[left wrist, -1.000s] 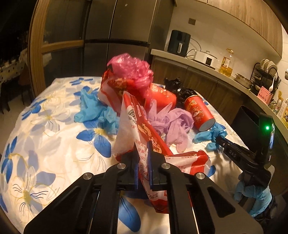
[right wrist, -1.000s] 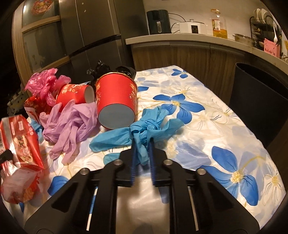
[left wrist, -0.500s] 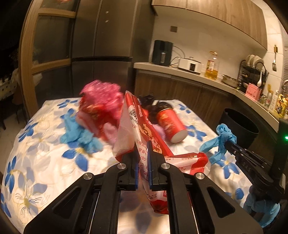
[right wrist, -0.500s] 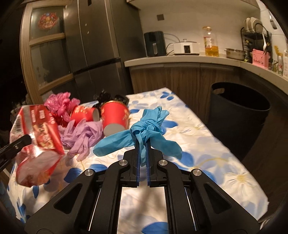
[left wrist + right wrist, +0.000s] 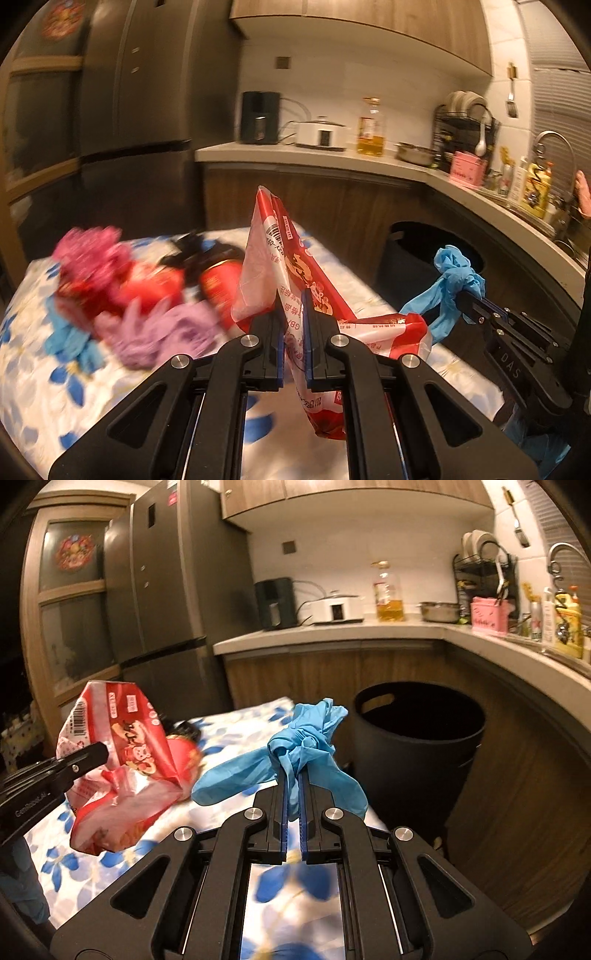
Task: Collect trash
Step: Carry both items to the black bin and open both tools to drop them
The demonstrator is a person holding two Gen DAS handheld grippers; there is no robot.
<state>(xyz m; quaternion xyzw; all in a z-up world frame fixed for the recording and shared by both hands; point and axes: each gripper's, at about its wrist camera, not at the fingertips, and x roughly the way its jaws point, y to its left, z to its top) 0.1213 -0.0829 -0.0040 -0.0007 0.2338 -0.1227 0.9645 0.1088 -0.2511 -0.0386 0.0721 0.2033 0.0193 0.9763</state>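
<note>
Both wrist views look close along their own fingers toward the round black plastic bin (image 5: 419,734) (image 5: 410,258) (shared, beyond the table).

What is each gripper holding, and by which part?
Left gripper: red snack bag, pinched mid-body. Right gripper: knotted blue glove, pinched just below its knot.

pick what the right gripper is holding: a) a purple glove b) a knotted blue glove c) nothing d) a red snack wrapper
b: in the right wrist view the right gripper is shut on the knotted blue glove, lifted above the table, while the red snack wrapper is in the left gripper.
</note>
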